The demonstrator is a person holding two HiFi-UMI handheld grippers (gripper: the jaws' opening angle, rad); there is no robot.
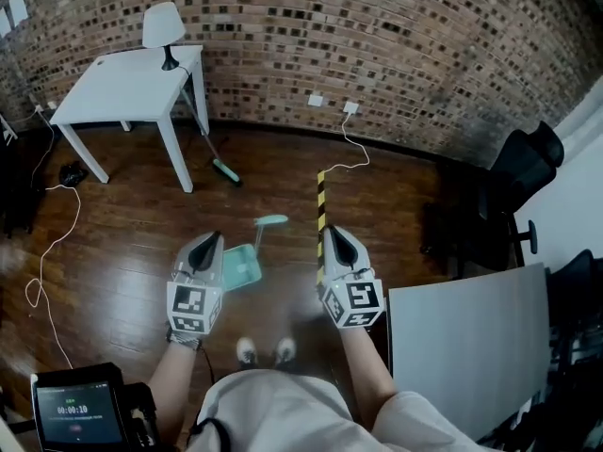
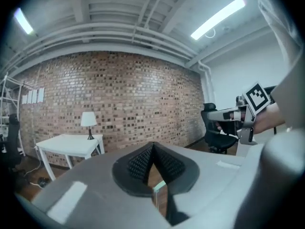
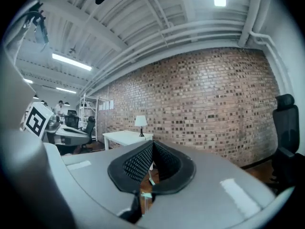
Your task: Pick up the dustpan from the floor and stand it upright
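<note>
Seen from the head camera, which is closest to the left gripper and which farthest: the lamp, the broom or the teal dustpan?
From the left gripper:
1. Teal dustpan, on the floor just to its right.
2. Broom, beside the white table.
3. Lamp, on that table, at the back.

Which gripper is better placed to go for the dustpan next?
Left, probably. In the head view the dustpan shows just next to the left gripper; the right gripper is farther off. Both are shut and empty.
</note>
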